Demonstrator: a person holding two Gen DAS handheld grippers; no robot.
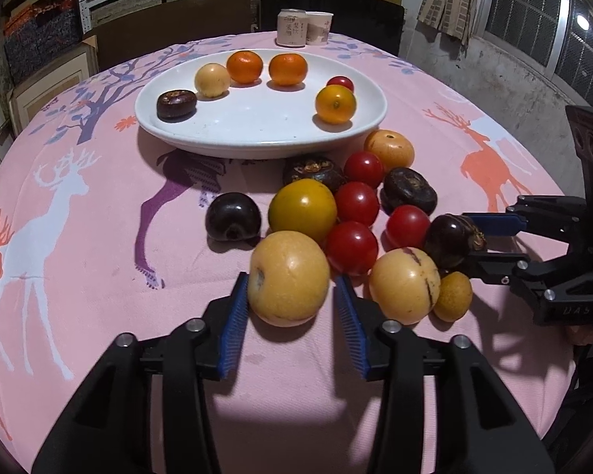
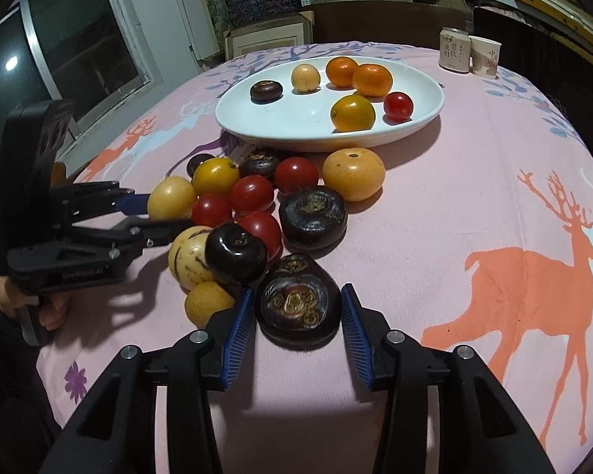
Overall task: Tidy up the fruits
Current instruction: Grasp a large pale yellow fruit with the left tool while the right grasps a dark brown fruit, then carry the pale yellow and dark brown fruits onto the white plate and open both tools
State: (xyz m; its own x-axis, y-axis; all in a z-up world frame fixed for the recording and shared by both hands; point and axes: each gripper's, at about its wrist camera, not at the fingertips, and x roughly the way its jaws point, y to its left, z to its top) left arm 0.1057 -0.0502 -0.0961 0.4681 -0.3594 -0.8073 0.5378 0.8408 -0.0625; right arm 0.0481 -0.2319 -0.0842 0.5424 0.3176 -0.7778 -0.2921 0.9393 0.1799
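The left gripper [image 1: 290, 296] had its blue-padded fingers [image 1: 233, 324] apart around a pale yellow fruit [image 1: 289, 278] on the pink deer-print worktop [image 1: 79, 296], the left pad touching it. The right gripper [image 2: 296, 316] bracketed a dark water chestnut [image 2: 298, 304], its fingers [image 2: 355, 328] spread wide and just short of contact. At twelve o'clock of both, loose fruit lay heaped: red cherry tomatoes [image 1: 352, 247], more dark chestnuts [image 2: 312, 213] and yellow fruits [image 1: 302, 209]. Beyond the heap, a white oval plate [image 1: 257, 134] held two oranges [image 1: 245, 66], a pale fruit [image 1: 212, 79], a chestnut [image 1: 176, 104], a yellow-orange fruit [image 1: 335, 103] and one tomato [image 1: 340, 83]. A can [image 1: 291, 27] and paper cup [image 1: 318, 28] stood at the far edge.
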